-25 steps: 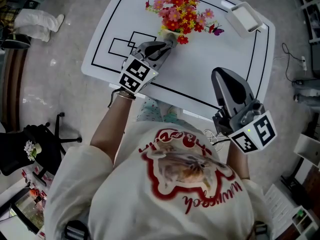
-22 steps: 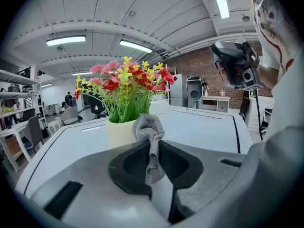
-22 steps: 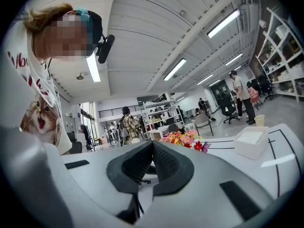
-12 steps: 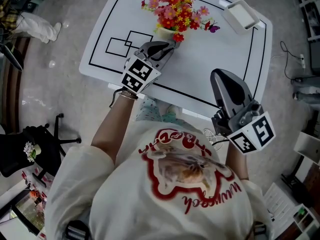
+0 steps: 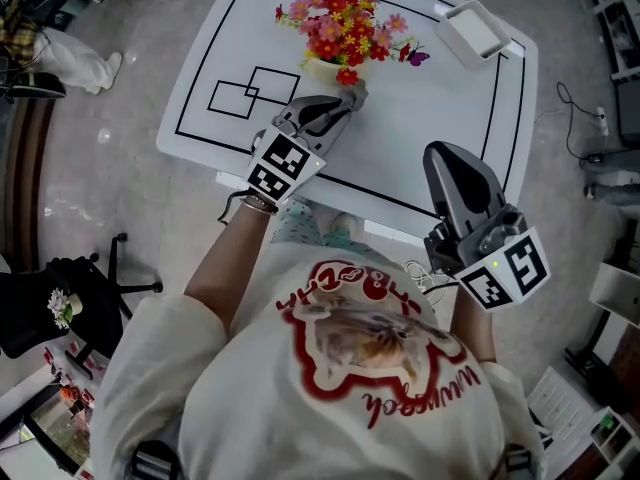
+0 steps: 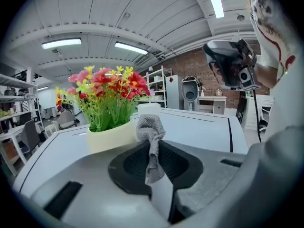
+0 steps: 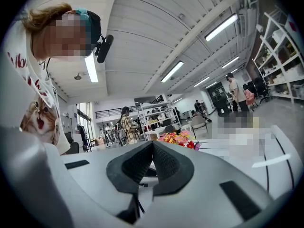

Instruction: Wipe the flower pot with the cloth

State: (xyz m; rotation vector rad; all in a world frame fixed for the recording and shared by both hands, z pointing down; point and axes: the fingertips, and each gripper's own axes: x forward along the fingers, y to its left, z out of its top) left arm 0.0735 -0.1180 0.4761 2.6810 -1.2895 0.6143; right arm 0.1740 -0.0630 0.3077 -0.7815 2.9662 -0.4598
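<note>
Grey soft cloth (image 6: 151, 127) hangs pinched in the closed left gripper (image 6: 152, 148); cream flower pot (image 6: 111, 137) likely light, tippable; right gripper (image 7: 152, 144) closed, empty

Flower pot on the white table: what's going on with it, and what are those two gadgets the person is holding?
A person stands at a white table with a two-jaw gripper in each hand. The left gripper is shut on a small grey cloth, held right beside the pale flower pot of red, pink and yellow flowers. Whether the cloth touches the pot is hard to tell. The right gripper is shut and empty, held away from the pot near the table's front edge.
</note>
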